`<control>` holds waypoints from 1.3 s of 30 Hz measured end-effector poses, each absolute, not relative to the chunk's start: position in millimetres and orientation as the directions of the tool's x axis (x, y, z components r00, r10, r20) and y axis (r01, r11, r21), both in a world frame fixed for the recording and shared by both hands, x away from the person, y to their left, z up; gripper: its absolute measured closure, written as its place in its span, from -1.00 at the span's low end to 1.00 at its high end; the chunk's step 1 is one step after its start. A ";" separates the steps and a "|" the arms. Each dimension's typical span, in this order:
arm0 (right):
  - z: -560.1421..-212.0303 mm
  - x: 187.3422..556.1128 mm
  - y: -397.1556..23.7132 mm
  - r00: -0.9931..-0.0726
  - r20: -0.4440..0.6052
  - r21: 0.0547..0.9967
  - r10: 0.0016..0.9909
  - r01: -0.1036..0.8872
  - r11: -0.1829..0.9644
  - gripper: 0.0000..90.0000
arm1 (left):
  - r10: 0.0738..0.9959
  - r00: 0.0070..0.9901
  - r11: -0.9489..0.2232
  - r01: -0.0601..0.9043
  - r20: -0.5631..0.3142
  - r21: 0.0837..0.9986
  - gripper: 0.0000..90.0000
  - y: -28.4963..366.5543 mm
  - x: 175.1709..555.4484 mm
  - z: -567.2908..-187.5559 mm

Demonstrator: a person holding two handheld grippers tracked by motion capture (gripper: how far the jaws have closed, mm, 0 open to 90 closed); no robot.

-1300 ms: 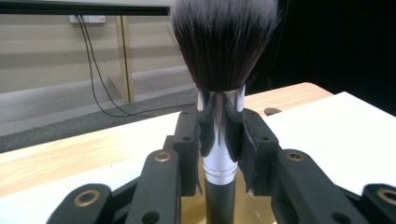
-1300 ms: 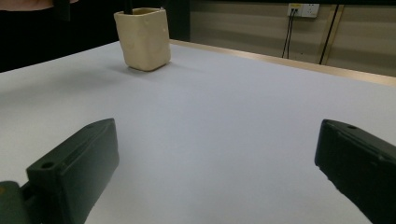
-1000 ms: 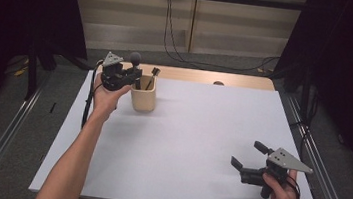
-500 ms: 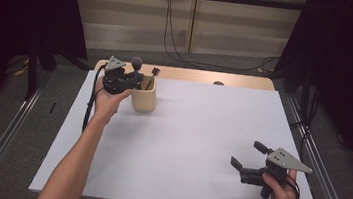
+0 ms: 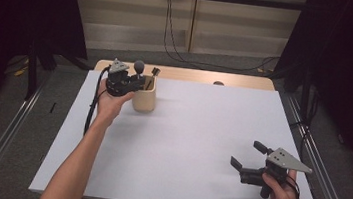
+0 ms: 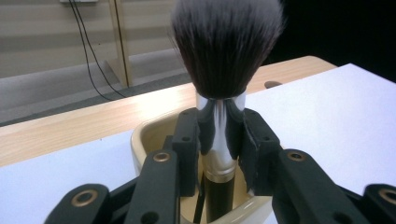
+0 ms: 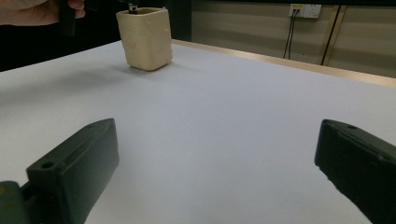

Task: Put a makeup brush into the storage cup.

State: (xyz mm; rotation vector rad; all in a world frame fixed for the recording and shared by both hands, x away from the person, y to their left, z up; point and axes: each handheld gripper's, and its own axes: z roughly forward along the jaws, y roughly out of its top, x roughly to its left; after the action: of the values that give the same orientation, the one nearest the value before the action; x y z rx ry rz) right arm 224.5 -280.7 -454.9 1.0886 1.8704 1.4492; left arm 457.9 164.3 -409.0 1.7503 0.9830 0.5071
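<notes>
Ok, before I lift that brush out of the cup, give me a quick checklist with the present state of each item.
1. Left claw shut on the silver ferrule of the dark-bristled makeup brush: ok.
2. Brush upright, handle inside the cream ceramic cup: ok.
3. Second dark tool in the cup free of the brush: cannot tell.
4. Cup standing flat on the white table: ok.
5. Right claw open, apart from the cup: ok.
</notes>
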 end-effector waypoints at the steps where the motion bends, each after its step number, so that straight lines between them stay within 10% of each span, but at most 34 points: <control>1: -455.1 224.7 -280.9 -0.533 0.066 0.956 0.843 0.275 0.099 -1.00 | 0.810 0.575 -0.139 0.381 -0.116 0.914 0.53 164.2 458.0 -409.1; 23: -454.7 224.8 -280.9 -0.537 0.063 0.957 0.841 0.270 0.101 -1.00 | 0.846 0.513 -0.073 0.383 -0.147 0.921 -0.65 177.4 451.7 -410.1; 39: -453.8 224.1 -282.4 -0.526 0.066 0.960 0.848 0.266 0.090 -1.00 | 0.830 0.532 -0.046 0.369 -0.170 0.928 -0.94 191.6 433.6 -411.1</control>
State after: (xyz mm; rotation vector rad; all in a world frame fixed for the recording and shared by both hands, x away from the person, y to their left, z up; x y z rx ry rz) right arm 224.1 -282.4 -453.8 1.0925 1.8524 1.4528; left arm 433.6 191.6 -411.1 1.6438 1.0326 0.5097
